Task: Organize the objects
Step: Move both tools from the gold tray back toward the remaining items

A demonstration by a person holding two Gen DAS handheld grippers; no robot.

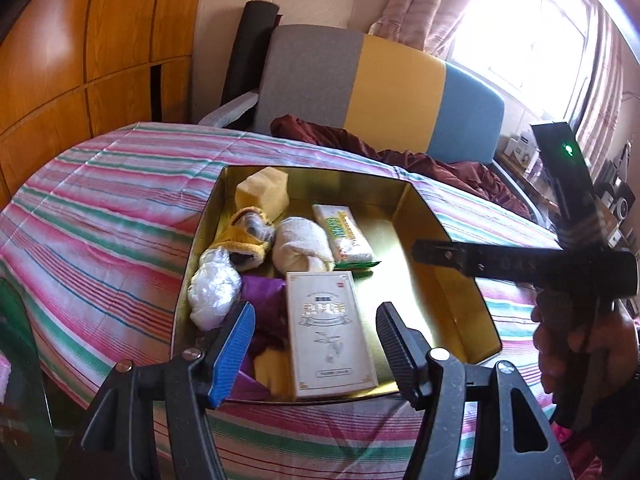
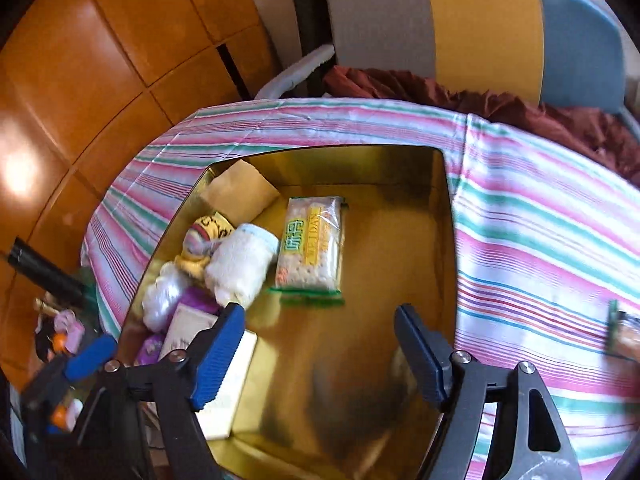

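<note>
A gold tin box (image 1: 424, 216) (image 2: 444, 216) sits on the striped cloth. In it lie a beige carton (image 1: 330, 328), a cracker packet (image 1: 344, 234) (image 2: 312, 244), a rolled white towel (image 1: 298, 244) (image 2: 240, 268), a yellow plush toy (image 1: 248, 236) (image 2: 204, 240), a crumpled plastic bag (image 1: 212, 292), purple cloth (image 1: 264, 296) and a yellow block (image 1: 264, 190) (image 2: 240, 192). My left gripper (image 1: 316, 348) is open and empty just above the carton. My right gripper (image 2: 320, 352) is open and empty above the box's bare right part; it also shows in the left wrist view (image 1: 520, 264).
A striped cloth (image 1: 100, 216) (image 2: 540, 240) covers the surface. Behind it stand a grey, yellow and blue chair (image 1: 380, 84) with dark red fabric (image 1: 420, 160) and wooden cabinets (image 1: 80, 40). A small packet (image 2: 620, 332) lies at the cloth's right edge.
</note>
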